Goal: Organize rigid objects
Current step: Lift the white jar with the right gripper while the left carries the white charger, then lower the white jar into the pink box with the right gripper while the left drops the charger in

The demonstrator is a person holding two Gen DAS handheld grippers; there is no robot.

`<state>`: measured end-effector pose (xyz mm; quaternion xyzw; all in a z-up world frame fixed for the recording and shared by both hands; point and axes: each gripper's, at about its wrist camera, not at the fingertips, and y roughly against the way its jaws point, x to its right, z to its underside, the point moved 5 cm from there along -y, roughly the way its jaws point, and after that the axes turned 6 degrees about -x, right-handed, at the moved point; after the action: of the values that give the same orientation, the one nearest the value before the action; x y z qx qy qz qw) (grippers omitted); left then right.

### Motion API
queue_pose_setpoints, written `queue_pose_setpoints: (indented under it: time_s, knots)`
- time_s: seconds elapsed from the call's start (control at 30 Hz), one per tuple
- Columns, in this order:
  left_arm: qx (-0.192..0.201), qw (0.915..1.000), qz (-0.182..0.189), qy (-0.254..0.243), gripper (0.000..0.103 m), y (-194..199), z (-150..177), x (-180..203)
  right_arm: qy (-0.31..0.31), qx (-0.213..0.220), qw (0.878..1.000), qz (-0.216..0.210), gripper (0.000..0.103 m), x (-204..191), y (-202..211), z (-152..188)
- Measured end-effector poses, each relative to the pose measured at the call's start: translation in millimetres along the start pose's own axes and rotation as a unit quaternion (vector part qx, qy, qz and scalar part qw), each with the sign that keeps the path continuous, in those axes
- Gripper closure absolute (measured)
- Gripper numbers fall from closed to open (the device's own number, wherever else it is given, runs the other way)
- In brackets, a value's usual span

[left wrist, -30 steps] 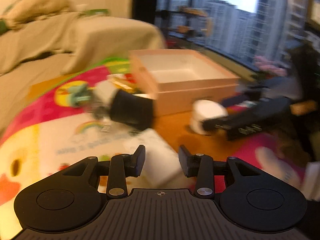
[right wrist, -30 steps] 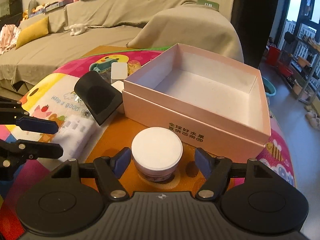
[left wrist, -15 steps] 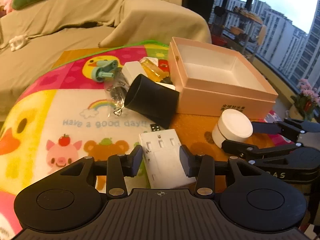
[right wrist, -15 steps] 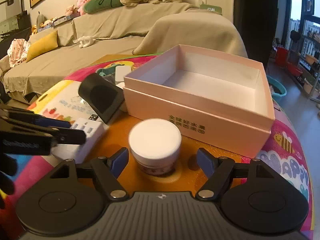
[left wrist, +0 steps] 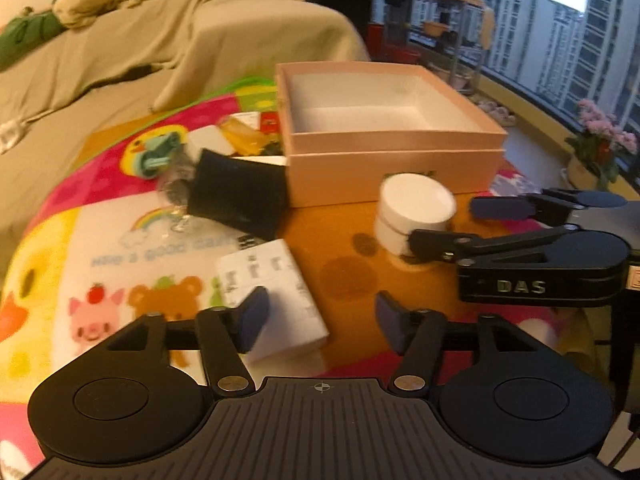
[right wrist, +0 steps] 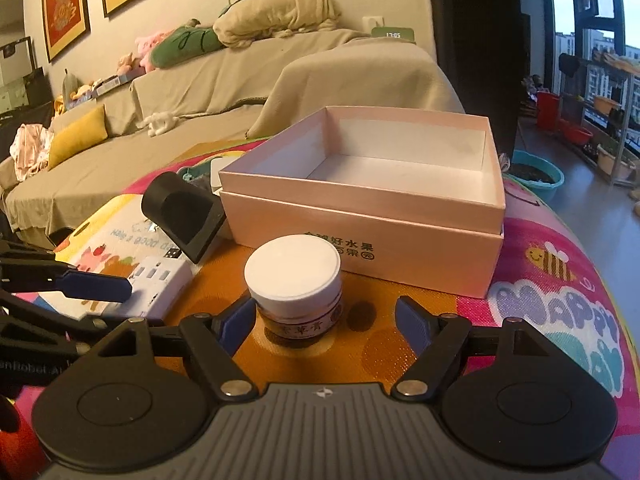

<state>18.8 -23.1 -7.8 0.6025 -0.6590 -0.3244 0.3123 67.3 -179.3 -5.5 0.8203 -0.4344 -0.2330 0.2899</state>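
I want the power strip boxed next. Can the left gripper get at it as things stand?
Probably yes. The left gripper is open, its jaws having just been opening, and the white power strip lies flat right ahead with nothing on top. The black cup lies beyond its far end, clear of the approach.

**The mat-covered table and its load**

I'm looking at a table with an orange-brown patterned top [right wrist: 384,344], partly covered by a bright cartoon play mat [right wrist: 560,308] — pink, yellow and white, printed with a bee, a pig and a bear. An open pale-pink cardboard box [right wrist: 360,236] sits toward the far side. Just in front of it stands a small round jar with a white lid [right wrist: 294,276]. To its left I see a white rectangular power strip [left wrist: 276,280] lying half on the mat, and a black tube-shaped holder [left wrist: 236,196] tipped on its side against the box. Behind that — a blurred clutter of small items [left wrist: 224,140] I can't identify.
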Motion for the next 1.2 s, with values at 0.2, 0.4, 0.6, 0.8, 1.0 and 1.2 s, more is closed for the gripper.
queue_pose_setpoints:
  time_s: [0.2, 0.4, 0.6, 0.8, 1.0, 1.2]
  knots:
    - [0.053, 0.9937, -0.099, 0.002, 0.037, 10.0, -2.3, -9.5, -0.003, 0.003, 1.0, -0.001, 0.026, 0.2, 0.4, 1.1]
    - [0.024, 0.9969, -0.068, 0.033, 0.035, -10.9, -0.1, -15.9, 0.001, 0.002, 1.0, 0.001, 0.026, -0.7, 0.3, 1.9]
    - [0.024, 0.998, -0.042, 0.041, 0.036, -19.8, 6.8, -21.5, 0.013, -0.003, 1.0, 0.015, 0.025, -5.5, -1.8, 1.5]
    - [0.04, 0.9991, -0.017, -0.002, 0.05, -17.2, 12.1, -26.4, 0.055, -0.018, 0.998, 0.036, 0.026, -27.8, -10.2, -12.9]
    - [0.081, 0.9937, 0.045, -0.063, 0.05, 11.0, 14.1, -25.2, 0.081, -0.053, 0.994, 0.055, 0.048, -34.4, -15.5, -24.8]
    - [0.194, 0.9716, 0.09, -0.101, 0.05, 46.2, -78.6, -14.8, 0.05, -0.029, 0.997, 0.053, 0.048, -13.8, 32.6, -36.8]
